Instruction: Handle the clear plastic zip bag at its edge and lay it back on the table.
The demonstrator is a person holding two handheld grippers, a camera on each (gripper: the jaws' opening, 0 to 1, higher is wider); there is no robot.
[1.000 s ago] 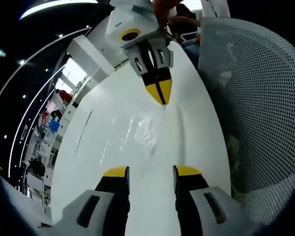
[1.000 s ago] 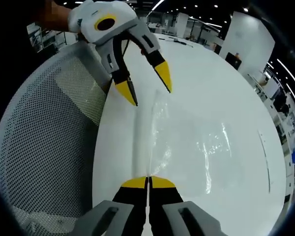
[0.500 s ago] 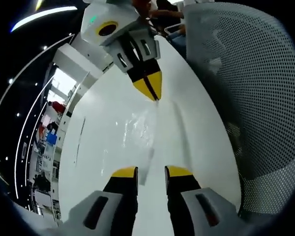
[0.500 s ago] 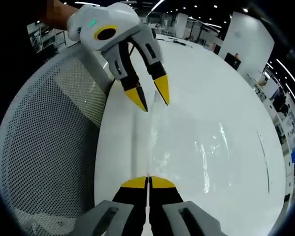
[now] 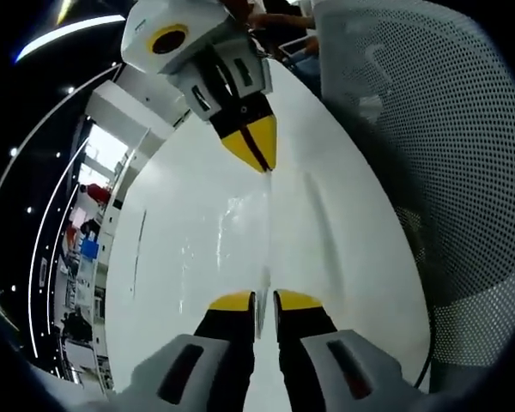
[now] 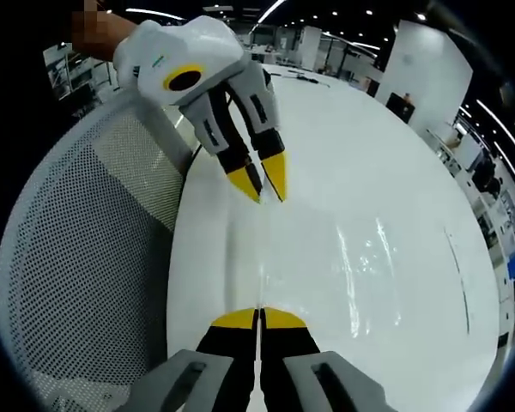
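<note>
Right gripper (image 6: 258,314): yellow-tipped jaws pressed together, pinching the near edge of the clear plastic zip bag (image 6: 360,257); seen again from the left gripper view (image 5: 256,154), tips meeting on the far end of that same edge. Left gripper (image 5: 263,301): jaws almost together with a thin slit between, the bag's rim running into that slit; from the right gripper view (image 6: 263,184) the yellow tips stand slightly apart over the edge. Probably just biting the plastic, though not firmly settled from these angles, the film being nearly invisible against the white.

Outward from the tips: bag stretched lengthwise between the two grippers along one edge, the sheet spreading over the white table (image 6: 412,146), glints and creases marking it (image 5: 232,232). Whether fully flat on the surface or slightly lifted along the gripped edge: hard to tell. Beside the gripped edge, a mesh chair back (image 6: 77,275) close against the table's rim, also at the right of the left gripper view (image 5: 429,129).

Progress, as a judgement: edge already taken at one end, about taken at the other, so the handling part well under way. Left to do: lower and smooth the bag onto the table, then part both pairs of jaws and draw away without dragging the film.
</note>
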